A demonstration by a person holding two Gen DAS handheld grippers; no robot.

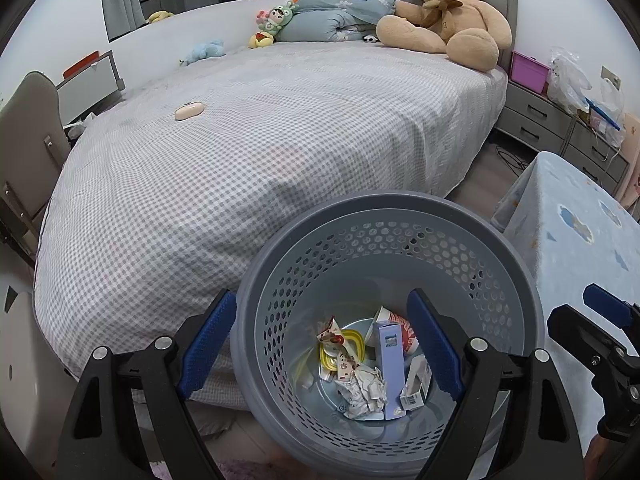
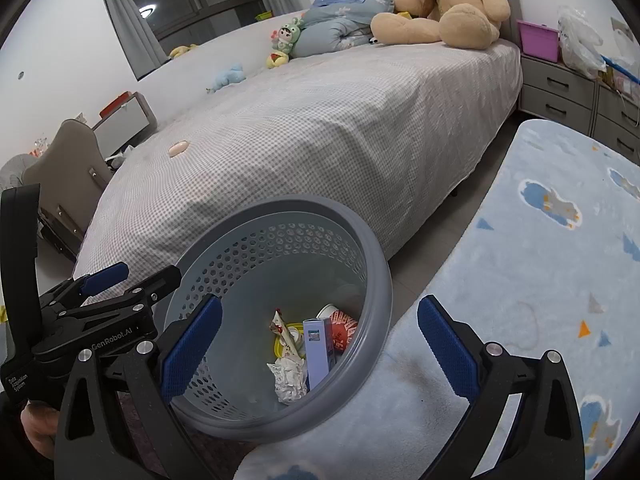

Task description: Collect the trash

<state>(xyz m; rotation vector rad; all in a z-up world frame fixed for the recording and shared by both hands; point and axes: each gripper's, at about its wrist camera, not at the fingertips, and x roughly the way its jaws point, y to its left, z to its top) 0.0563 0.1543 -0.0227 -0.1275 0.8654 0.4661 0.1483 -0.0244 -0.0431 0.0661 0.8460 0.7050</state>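
**Beside the bed: both grippers spread wide over a grey trash basket**

At the foot of a bed, my left gripper hangs above a round grey perforated basket, its blue-padded jaws spread wide and holding nothing. One pad sits just outside the basket's left rim; the other is over the opening. The basket stands on the floor, touching or nearly touching the checked bedspread, with a pale blue patterned blanket just to its right.

Trash lies at the bottom of the basket: a tall blue-and-white carton standing upright, a crumpled paper wad, a printed wrapper, a yellow-rimmed lid, a red-and-white paper cup and a small barcoded box.

My right gripper is also wide open and empty. Its left pad is over the basket's opening and its right pad is over the blue blanket, outside the rim.

On the bed, well apart from the basket, sit a small pink case, a large tan teddy bear and a folded blue quilt.
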